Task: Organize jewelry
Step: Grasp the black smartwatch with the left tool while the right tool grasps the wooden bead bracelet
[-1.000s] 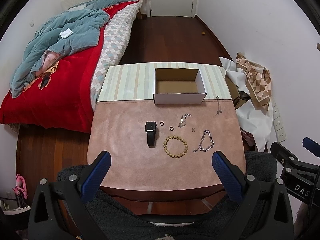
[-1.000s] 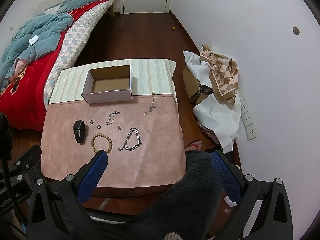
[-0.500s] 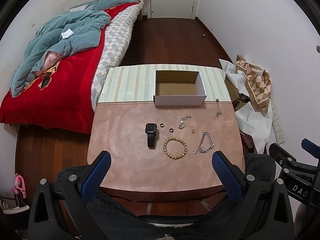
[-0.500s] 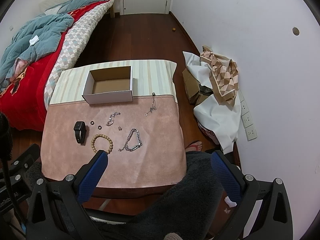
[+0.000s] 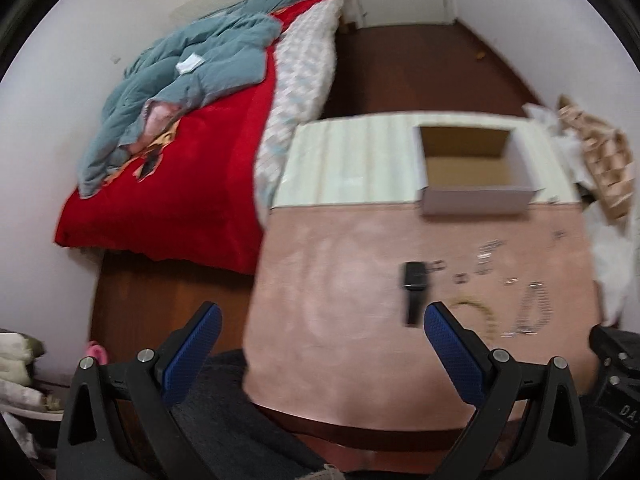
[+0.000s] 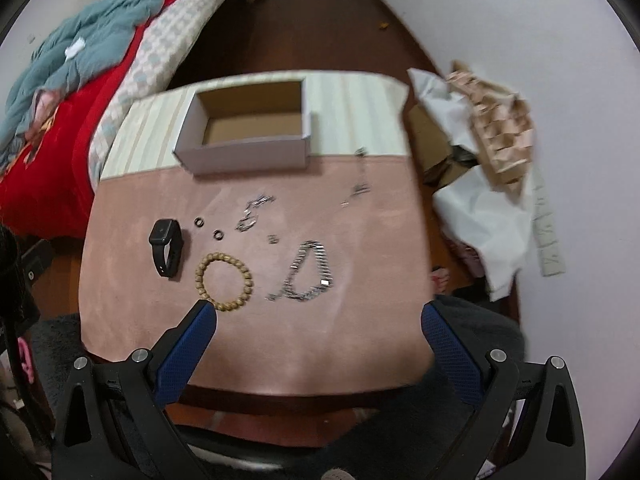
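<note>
I read both grippers as hovering above the near edge of the table, empty, neither touching anything. The left gripper has its jaws spread wide, its blue pads framing bare pink mat and the table's left corner; it points left of the jewelry, so the items sit toward the right of its view. The right gripper is likewise wide open and faces the layout more squarely. In the right wrist view I can pick out the black watch at the left of the spread, two small dark rings just beside it, a wooden bead bracelet nearest the left finger tip, and a silver link bracelet to its right. A smaller silver chain lies beyond the rings, a tiny piece sits between it and the link bracelet, and a thin necklace crosses the seam where pink mat meets striped cloth. The open cardboard box stands on the striped part, holding nothing that I can see. The left wrist view is motion-blurred: the watch and box are plain, the bead bracelet is partly hidden behind the right finger, and the silver pieces are smears. Only the left view shows the full red bedspread with the teal blanket; only the right view shows the white sheet and patterned fabric heaped against the wall.
</note>
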`<state>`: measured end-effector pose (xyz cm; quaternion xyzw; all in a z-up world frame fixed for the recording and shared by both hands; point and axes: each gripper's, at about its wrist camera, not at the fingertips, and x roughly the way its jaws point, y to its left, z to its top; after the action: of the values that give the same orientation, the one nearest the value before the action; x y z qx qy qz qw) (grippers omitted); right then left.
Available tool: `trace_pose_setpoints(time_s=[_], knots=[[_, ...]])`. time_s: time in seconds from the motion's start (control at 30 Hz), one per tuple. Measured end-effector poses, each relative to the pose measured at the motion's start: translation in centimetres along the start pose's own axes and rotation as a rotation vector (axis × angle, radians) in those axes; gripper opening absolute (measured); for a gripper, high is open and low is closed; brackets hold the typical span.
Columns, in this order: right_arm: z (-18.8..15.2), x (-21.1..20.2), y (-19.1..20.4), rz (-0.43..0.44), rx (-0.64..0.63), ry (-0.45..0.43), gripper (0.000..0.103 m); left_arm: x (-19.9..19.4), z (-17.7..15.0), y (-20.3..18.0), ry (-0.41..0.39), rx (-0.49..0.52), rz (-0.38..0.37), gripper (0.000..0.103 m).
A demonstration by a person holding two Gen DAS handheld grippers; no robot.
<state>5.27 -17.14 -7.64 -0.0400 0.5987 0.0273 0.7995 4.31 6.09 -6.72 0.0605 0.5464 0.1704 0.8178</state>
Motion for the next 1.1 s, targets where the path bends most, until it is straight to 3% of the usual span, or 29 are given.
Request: trace_pose_setpoints(time_s=[0.13, 0.3, 0.67, 0.8, 0.87, 0.9, 1.1], knots=[[1.1, 5.4, 2.3, 0.019, -0.025, 0.054, 0.080, 4.3, -0.1, 0.3, 0.062, 0.019, 0.055, 0.103], [2.2, 12.0, 4.9, 0.034, -0.043, 0.138, 0.067, 8.2, -0.1, 0.1, 0.136, 0.029, 0.080, 0.103], [1.7, 18.4, 8.0, 0.104, -0.075, 0.278, 0.045, 13.6, 0.0, -1.1, 0.247, 0.053, 0.070, 0.103], [1.6, 19.0, 9.0, 0.095, -0.101, 0.263, 0.038, 14.3, -0.2, -2.0, 0.268, 0.061, 0.031, 0.103], [1.5, 19.0, 9.2, 0.071, -0.119, 0.245, 0.015, 14.4, -0.2, -2.6, 0.275, 0.059, -0.014, 0.103], [1.4, 19.1, 9.0, 0.062, -0.117, 0.239, 0.009, 14.5, -0.3, -2.8, 0.280, 0.057, -0.037, 0.103], [1.4, 19.5, 5.8, 0.056, -0.046, 0.253, 0.009, 14.6, -0.4, -5.1, 0.306, 0.062, -0.174, 0.103]])
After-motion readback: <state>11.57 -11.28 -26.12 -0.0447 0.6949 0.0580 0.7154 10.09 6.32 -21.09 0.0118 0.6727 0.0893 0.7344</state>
